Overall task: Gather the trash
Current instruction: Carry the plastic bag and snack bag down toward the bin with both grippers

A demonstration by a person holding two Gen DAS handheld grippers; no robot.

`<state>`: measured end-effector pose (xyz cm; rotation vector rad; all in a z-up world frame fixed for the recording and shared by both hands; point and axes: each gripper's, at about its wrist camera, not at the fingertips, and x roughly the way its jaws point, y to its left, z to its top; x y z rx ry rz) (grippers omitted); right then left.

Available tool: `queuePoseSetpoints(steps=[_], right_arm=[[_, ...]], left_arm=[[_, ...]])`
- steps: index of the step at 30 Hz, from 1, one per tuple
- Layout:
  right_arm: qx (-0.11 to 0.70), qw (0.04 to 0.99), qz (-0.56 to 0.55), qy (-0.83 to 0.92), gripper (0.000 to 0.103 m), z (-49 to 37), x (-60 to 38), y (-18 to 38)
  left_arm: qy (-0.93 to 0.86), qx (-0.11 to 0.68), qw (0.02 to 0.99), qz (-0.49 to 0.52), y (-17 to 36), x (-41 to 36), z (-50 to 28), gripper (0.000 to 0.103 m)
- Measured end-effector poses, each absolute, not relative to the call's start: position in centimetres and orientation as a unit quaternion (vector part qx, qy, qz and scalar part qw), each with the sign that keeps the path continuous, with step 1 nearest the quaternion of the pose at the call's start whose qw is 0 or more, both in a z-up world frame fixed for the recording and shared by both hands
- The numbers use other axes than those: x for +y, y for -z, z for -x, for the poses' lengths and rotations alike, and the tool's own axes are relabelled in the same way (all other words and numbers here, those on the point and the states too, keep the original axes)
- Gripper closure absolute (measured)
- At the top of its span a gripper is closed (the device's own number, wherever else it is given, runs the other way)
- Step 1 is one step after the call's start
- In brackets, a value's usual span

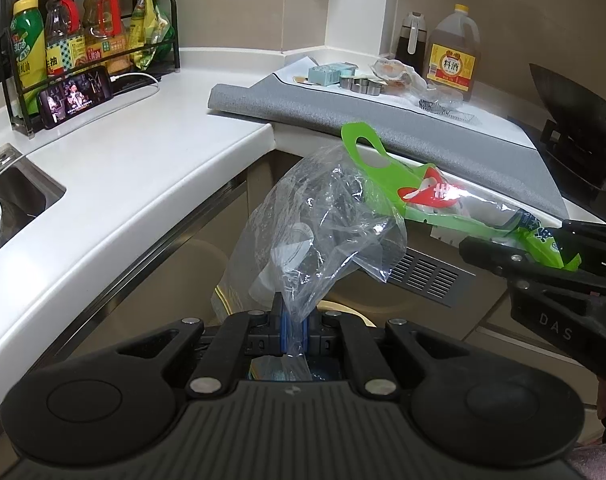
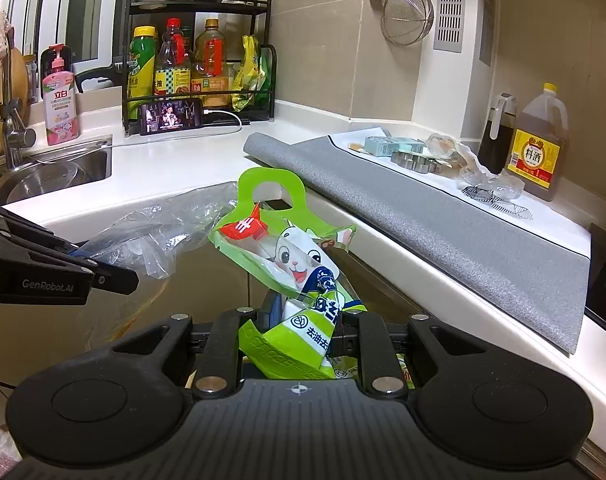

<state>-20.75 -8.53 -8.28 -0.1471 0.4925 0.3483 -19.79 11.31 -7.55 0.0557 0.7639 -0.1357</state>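
Kitchen corner, white counter (image 1: 135,160) w/ grey mat (image 2: 443,216) on the right. Left gripper (image 1: 295,330) clamped on clear bag (image 1: 323,216), held in air off the counter edge. Right gripper (image 2: 303,322) pinching green pouch (image 2: 287,252), its handle end up, just beside the bag.

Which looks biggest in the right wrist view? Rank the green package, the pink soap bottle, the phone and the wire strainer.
1. green package, though nearness to the camera inflates it
2. pink soap bottle
3. wire strainer and phone look about alike, so unranked
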Motion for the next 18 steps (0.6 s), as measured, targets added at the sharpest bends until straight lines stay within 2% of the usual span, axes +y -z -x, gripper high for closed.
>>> queuePoseSetpoints(steps=[18], right_arm=[[0.259,0.947,0.068,-0.179,0.081,20.37,-8.42,8.98]], left_arm=[[0.071,0.385,0.92,-0.03,8.11,11.05,19.39,0.096]])
